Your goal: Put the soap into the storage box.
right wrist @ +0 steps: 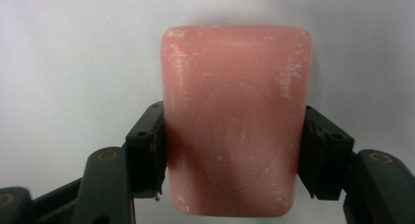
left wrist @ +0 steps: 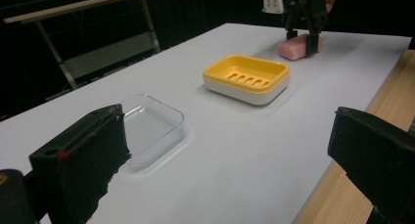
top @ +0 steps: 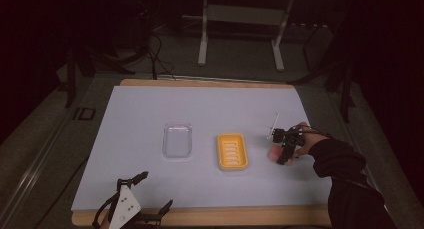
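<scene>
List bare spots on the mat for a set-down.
Free: the far strip beyond the clear tray and yellow soap dish, the left side past the tray, and the near strip before both. Crowded: right of the dish, where the right gripper clamps the pink soap.

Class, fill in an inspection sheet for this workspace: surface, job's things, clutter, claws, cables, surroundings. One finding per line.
Surface: pale sheet over a wooden table.
Job's things: pink soap bar lying on the sheet; yellow soap dish with nothing in it; clear lid beside it, apart.
Clutter: nothing seen.
Claws: right claw shut on the soap's sides; left claw open, near the front edge, holding nothing.
Cables: black cables on the floor beyond the table.
Surroundings: dark room, white table frame behind.
</scene>
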The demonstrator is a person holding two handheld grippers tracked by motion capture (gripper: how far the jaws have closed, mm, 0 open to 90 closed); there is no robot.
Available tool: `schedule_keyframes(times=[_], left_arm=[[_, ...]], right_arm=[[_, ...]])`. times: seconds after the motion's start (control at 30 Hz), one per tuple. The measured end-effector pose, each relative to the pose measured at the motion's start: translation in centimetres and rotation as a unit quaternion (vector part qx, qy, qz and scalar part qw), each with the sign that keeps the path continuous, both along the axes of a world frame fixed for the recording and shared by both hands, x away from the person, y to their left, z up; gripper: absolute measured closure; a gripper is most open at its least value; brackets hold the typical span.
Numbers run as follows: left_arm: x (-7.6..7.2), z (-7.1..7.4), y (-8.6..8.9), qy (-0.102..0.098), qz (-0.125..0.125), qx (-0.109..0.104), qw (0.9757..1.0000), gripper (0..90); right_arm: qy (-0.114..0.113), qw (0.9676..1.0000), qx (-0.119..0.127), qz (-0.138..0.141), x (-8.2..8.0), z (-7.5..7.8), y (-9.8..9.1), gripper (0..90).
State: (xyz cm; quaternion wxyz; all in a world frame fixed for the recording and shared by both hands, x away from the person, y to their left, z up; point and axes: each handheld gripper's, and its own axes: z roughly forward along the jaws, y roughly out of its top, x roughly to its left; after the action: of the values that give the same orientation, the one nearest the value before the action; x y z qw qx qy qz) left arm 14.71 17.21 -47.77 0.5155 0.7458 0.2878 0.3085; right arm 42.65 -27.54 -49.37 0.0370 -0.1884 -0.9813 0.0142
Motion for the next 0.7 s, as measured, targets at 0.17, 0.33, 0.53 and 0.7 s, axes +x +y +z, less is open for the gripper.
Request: schedule_keyframes(times=[0.17, 0.33, 0.53, 0.7], left_arm=[[0.0, 0.0, 0.0, 0.0, 0.0, 0.0, 1.0, 1.9], [0.0, 0.0, -0.1, -0.001, -0.002, 0.0, 1.0, 1.9], [-0.1, 0.0, -0.1, -0.001, -0.001, 0.001, 1.0, 1.9], [-0.1, 0.1, -0.1, -0.002, -0.002, 0.001, 1.0, 1.9]], right_arm=[[-0.006, 0.9881, -0.018, -0.153, 0.7, 0.5, -0.3, 37.4], [-0.007, 0.9713, -0.037, -0.235, 1.0, 0.4, -0.5, 37.4], [0.005, 0.9472, -0.048, -0.317, 1.3, 0.2, -0.9, 37.3], [0.023, 0.9227, -0.046, -0.382, 1.3, 0.7, -1.2, 37.4]])
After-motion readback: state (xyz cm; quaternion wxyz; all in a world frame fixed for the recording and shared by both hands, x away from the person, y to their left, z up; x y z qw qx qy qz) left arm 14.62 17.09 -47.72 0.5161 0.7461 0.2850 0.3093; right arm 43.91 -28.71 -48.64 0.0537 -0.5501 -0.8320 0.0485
